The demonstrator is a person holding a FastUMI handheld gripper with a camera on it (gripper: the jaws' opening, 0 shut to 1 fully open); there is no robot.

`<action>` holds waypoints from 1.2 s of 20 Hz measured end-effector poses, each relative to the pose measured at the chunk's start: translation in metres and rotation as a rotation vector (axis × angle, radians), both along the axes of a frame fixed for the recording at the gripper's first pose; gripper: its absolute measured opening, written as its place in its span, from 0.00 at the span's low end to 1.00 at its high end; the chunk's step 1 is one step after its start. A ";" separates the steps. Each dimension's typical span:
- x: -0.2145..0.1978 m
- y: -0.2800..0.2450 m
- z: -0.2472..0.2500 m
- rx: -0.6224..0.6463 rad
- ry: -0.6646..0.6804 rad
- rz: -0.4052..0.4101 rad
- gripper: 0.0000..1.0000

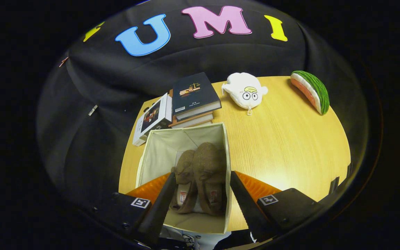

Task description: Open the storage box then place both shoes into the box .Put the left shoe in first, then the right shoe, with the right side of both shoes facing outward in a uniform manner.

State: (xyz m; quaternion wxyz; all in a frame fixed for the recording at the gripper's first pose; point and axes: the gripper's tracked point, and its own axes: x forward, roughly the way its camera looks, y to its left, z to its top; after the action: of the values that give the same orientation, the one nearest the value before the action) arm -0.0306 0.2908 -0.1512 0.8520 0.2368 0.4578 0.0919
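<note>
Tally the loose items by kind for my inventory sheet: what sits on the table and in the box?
Shoes in the storage box, between the open gripper fingers: 2
Books: about 4, stack partly hidden
Plush toys, white and watermelon: 2
Storage box: 1
Total: about 9

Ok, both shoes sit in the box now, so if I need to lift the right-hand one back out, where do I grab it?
Probably by the heel collar, coming straight down from above. The right-hand shoe lies in the storage box pressed against the other shoe, so its sides look blocked. Its opening faces up, nearest the open gripper, leaving a rim to pinch.
</note>
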 end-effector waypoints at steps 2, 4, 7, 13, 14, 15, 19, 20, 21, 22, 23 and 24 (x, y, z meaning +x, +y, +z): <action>0.000 -0.003 0.002 0.002 -0.018 0.005 0.97; 0.002 -0.007 0.004 0.002 -0.048 0.010 0.98; 0.009 -0.017 0.014 0.012 -0.108 0.010 0.99; 0.036 -0.074 0.048 -0.015 -0.290 -0.054 0.99; 0.042 -0.088 0.056 -0.027 -0.323 -0.067 0.99; 0.046 -0.103 0.062 -0.044 -0.354 -0.081 0.99; 0.061 -0.166 0.081 -0.108 -0.443 -0.139 0.99; 0.063 -0.182 0.086 -0.122 -0.461 -0.152 0.99; 0.064 -0.198 0.091 -0.136 -0.481 -0.163 0.99; 0.066 -0.215 0.094 -0.155 -0.499 -0.173 0.99; 0.066 -0.232 0.097 -0.177 -0.519 -0.183 0.99; 0.066 -0.248 0.100 -0.196 -0.536 -0.192 0.99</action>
State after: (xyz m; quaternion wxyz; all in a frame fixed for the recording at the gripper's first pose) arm 0.0358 0.0424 -0.0515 0.9661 0.1627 0.1989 0.0255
